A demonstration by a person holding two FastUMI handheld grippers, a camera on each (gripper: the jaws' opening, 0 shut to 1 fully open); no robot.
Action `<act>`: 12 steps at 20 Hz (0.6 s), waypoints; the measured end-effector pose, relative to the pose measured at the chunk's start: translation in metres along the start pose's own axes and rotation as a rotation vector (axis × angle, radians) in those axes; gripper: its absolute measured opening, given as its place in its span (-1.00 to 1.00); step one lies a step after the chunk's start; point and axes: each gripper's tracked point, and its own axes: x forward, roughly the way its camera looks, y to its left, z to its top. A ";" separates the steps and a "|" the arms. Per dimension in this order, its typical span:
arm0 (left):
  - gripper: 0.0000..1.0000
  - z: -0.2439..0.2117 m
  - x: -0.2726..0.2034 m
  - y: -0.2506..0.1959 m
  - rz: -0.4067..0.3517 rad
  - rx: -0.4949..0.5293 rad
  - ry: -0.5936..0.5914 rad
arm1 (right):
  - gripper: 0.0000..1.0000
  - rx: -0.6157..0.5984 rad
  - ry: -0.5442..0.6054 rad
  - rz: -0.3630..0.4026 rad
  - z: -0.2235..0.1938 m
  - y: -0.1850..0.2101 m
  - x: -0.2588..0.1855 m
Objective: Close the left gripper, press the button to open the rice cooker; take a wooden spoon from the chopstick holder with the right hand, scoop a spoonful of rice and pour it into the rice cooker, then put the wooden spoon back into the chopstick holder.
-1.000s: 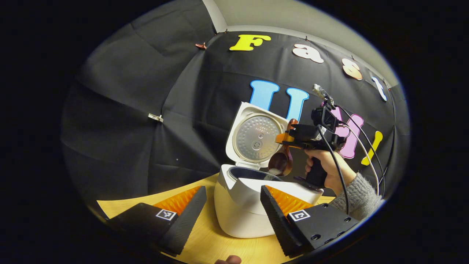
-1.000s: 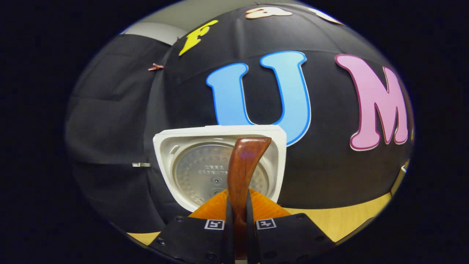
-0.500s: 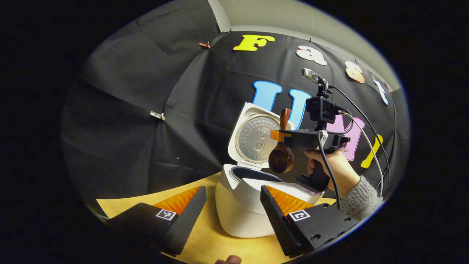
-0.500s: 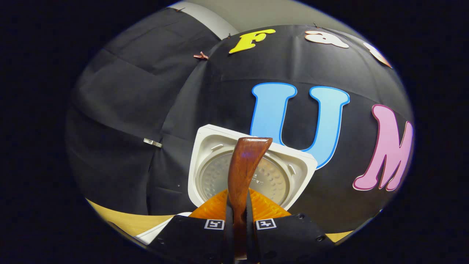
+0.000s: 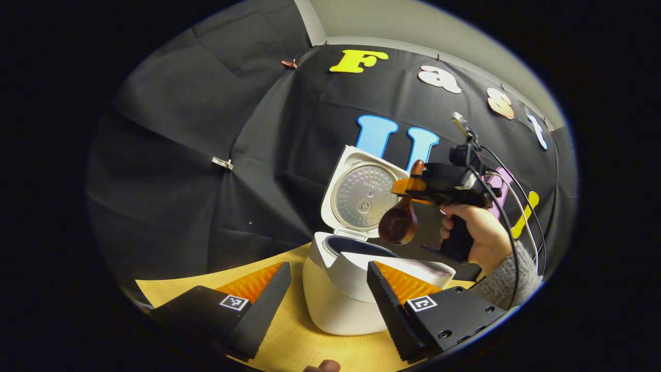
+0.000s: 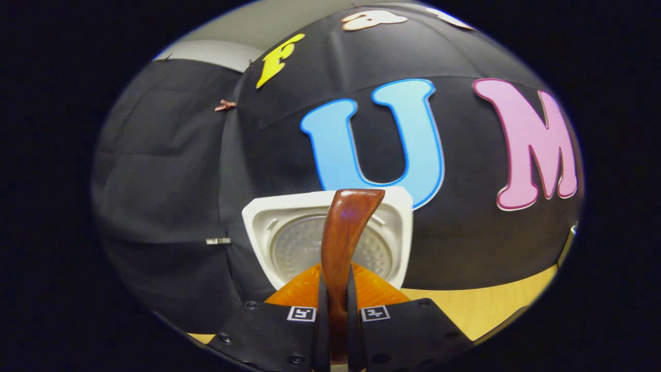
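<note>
Black cloth wall [image 5: 170,170], pale wall above [image 5: 413,26], wood tabletop [image 5: 304,341]

- The rice cooker [image 5: 341,299] is sitting on the table [image 5: 289,341], its lid [image 5: 361,194] standing open behind the pot.
- The spoon [image 5: 400,222] is hanging above the pot, right of the lid, clamped in the right gripper [image 5: 408,187].
- The left gripper [image 5: 323,294] is hovering in front of the cooker.

Item count:

- Rice cooker [image 5: 341,305]: one, with one raised lid [image 5: 361,194].
- Wooden spoon [image 5: 398,223]: one.
- Gripper units: two, namely the left gripper [image 5: 328,297] and the right gripper [image 6: 336,320].
- Fingers per gripper: two.
- Hand [image 5: 477,235] on a gripper handle: one.
- Desk [image 5: 289,346]: one.
- Metal clips on the wall cloth: two, one silver clip [image 5: 222,164] and one copper clip [image 5: 289,64].
</note>
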 end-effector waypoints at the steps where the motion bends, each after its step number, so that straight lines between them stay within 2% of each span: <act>1: 0.91 -0.001 0.000 0.000 0.001 -0.001 0.001 | -0.66 0.021 -0.015 -0.010 0.009 -0.010 -0.008; 9: 0.91 0.006 -0.005 -0.014 -0.012 0.005 -0.010 | -0.67 0.094 -0.137 -0.058 0.077 -0.098 -0.119; 12: 0.91 0.009 -0.009 -0.026 -0.027 0.003 -0.023 | -0.67 0.093 -0.171 -0.120 0.091 -0.146 -0.165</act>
